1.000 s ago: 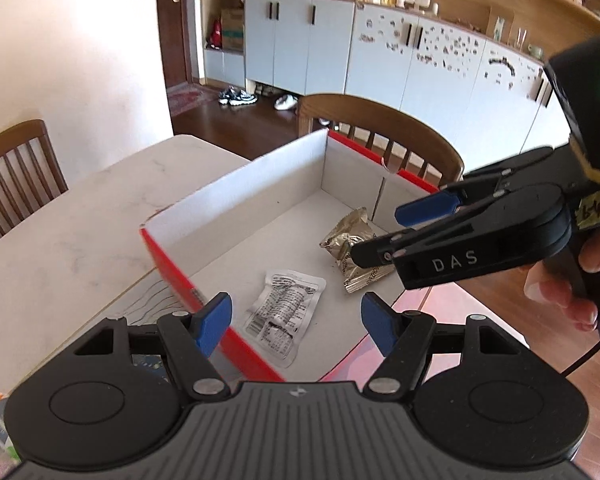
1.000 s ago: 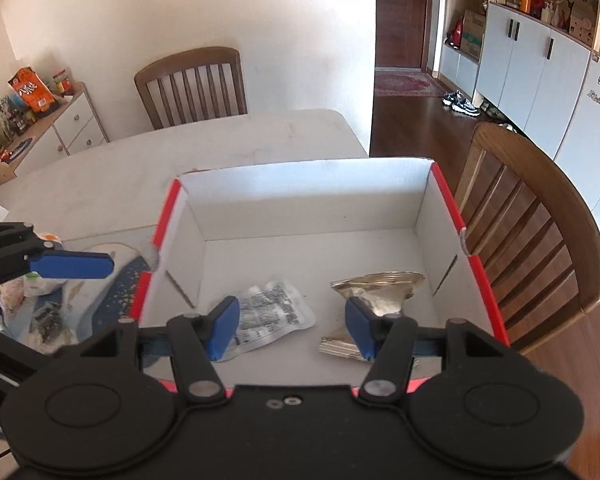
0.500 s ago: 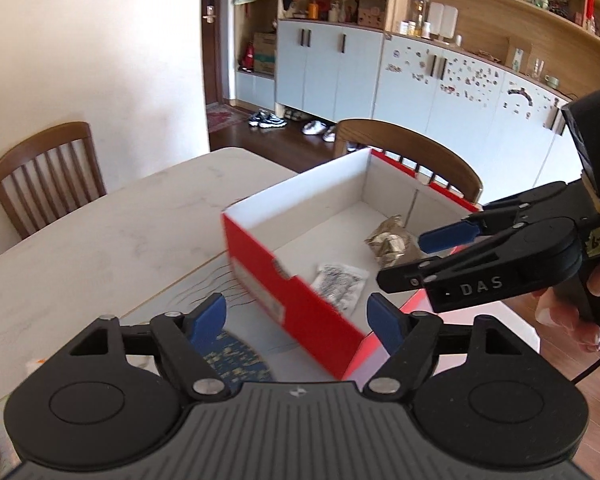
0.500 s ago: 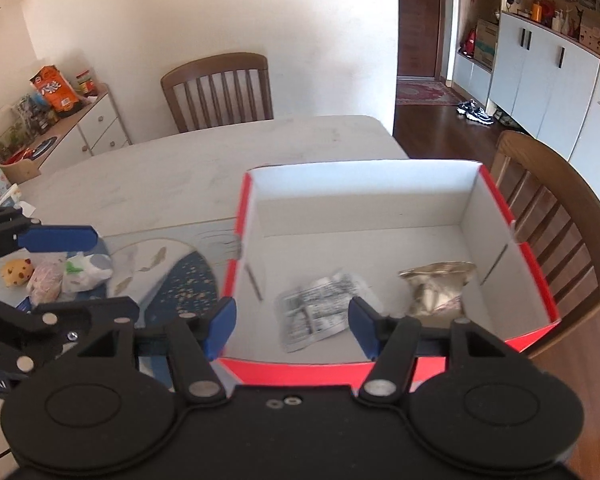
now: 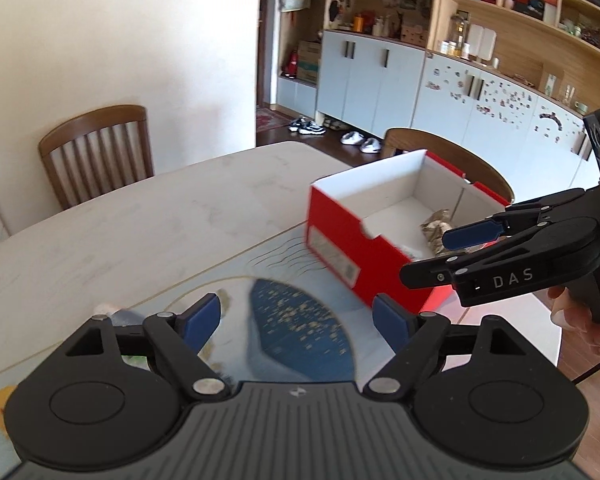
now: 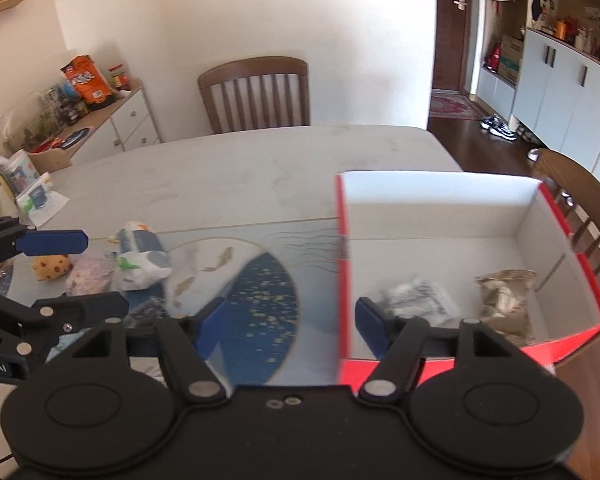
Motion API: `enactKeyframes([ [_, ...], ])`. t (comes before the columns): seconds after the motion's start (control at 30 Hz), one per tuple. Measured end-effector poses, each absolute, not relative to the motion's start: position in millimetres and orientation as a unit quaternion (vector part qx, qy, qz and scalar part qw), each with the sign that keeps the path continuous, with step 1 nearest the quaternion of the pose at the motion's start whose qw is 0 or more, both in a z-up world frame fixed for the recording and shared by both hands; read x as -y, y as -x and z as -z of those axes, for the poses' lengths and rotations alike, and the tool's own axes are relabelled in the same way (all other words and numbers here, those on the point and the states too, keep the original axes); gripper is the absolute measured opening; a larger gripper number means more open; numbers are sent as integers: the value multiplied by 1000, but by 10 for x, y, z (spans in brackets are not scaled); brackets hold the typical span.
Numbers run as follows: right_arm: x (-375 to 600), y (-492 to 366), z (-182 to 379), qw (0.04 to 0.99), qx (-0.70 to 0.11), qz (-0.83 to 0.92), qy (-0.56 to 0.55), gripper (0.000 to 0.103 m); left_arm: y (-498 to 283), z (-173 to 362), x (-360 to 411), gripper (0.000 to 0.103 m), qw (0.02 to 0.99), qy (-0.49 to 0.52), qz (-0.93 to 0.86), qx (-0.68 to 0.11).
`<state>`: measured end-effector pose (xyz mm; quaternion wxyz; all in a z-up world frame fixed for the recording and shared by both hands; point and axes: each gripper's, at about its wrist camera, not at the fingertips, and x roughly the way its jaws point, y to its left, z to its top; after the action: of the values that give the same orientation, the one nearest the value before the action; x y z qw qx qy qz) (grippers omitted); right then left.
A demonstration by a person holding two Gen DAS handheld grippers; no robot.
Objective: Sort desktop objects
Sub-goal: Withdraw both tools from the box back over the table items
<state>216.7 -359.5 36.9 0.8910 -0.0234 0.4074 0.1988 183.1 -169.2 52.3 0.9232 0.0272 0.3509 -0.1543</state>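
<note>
Marble table: both grippers, left and right, opening empty; unsorted snack packets wait left of the red box.

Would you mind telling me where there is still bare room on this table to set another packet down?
The pale table top between the far chair and the red box is bare. The blue placemat is free left of the box. Inside the box, the back half is open behind the two packets. It is crowded at the left, around the snack pile.
</note>
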Motion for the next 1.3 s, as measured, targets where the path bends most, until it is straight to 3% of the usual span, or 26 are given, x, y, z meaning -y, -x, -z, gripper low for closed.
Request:
enactKeyframes([
  [0.4, 2941, -2036, -290, 888, -399, -223, 47, 77, -1555, -375, 1031, 86, 928, 1, 121, -353],
  [0.47, 2835, -2013, -252, 888, -396, -225, 55, 78, -1511, -335, 949, 90, 928, 8, 117, -353],
  [0.53, 2735, -1983, -214, 890, -390, -226, 66, 80, -1456, -286, 857, 100, 930, 10, 112, -351],
  [0.8, 2426, -1931, -71, 892, -376, -238, 74, 85, -1212, -30, 523, 102, 928, 26, 106, -357],
  [1.3, 2073, -2013, 330, 884, -391, -237, 98, 86, -1049, 424, 233, 102, 918, 13, 83, -388],
])
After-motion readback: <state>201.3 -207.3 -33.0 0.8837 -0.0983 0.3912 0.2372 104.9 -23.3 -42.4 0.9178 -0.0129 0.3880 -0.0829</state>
